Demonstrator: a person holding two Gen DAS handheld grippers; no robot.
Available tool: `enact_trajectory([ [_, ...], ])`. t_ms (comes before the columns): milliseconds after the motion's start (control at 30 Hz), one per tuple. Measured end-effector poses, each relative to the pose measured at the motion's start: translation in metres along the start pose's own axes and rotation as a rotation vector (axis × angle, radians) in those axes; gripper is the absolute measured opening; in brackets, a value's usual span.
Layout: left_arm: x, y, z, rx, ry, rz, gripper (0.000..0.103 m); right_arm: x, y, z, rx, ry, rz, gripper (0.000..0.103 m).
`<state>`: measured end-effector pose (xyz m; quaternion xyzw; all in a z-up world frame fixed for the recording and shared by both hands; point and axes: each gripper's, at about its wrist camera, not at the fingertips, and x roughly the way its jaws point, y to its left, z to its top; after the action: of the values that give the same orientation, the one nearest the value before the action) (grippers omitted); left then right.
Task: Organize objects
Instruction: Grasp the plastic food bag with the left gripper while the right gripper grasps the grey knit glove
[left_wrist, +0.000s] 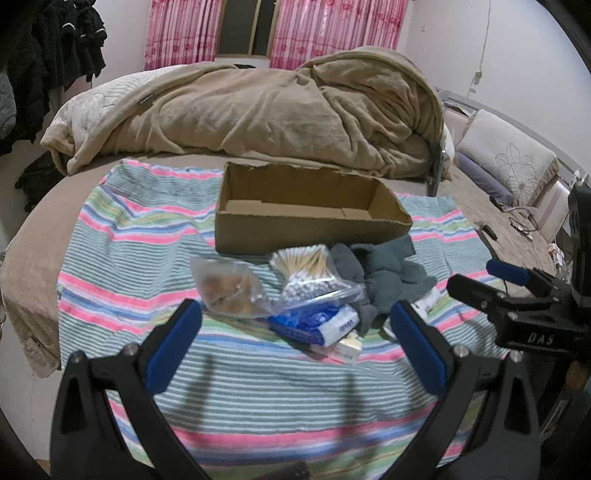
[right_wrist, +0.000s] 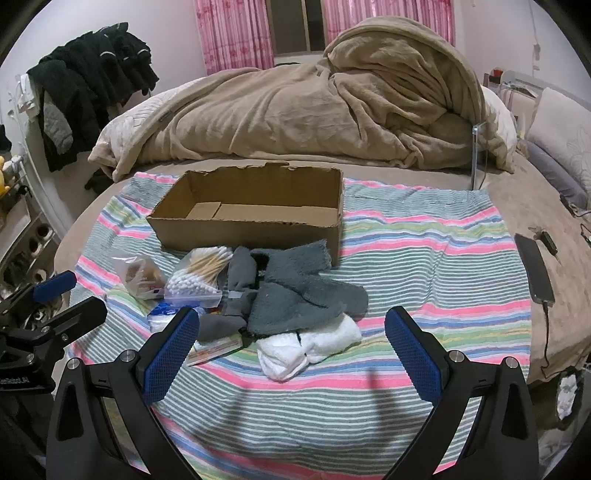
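An empty open cardboard box (left_wrist: 306, 210) (right_wrist: 251, 214) stands on a striped towel (left_wrist: 258, 398) (right_wrist: 424, 258) on the bed. In front of it lies a pile: a bag of cotton swabs (left_wrist: 308, 275) (right_wrist: 197, 275), a clear bag of brown bits (left_wrist: 229, 286) (right_wrist: 138, 275), a blue-white packet (left_wrist: 314, 323) (right_wrist: 162, 314), grey socks (left_wrist: 384, 271) (right_wrist: 295, 291) and a white sock (right_wrist: 310, 349). My left gripper (left_wrist: 295, 314) is open and empty, just short of the pile. My right gripper (right_wrist: 291, 317) is open and empty, near the socks.
A heaped tan blanket (left_wrist: 266, 110) (right_wrist: 314, 107) lies behind the box. A phone with a cable (right_wrist: 535, 267) lies on the bed to the right. Pillows (left_wrist: 506, 158) are at the far right. Dark clothes (right_wrist: 88, 92) hang at the left.
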<state>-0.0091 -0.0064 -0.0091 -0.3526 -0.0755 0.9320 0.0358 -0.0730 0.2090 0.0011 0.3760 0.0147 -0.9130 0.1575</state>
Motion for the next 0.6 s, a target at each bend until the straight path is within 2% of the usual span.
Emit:
enact_trajectory([
  [300, 0.026, 0.02, 0.008, -0.02, 0.012, 0.018, 0.102, 0.02, -0.012, 0.008, 0.003, 0.02, -0.032, 0.102],
  [600, 0.07, 0.047, 0.012, -0.05, 0.062, 0.047, 0.102, 0.057, -0.036, 0.009, 0.04, 0.076, -0.062, 0.102],
])
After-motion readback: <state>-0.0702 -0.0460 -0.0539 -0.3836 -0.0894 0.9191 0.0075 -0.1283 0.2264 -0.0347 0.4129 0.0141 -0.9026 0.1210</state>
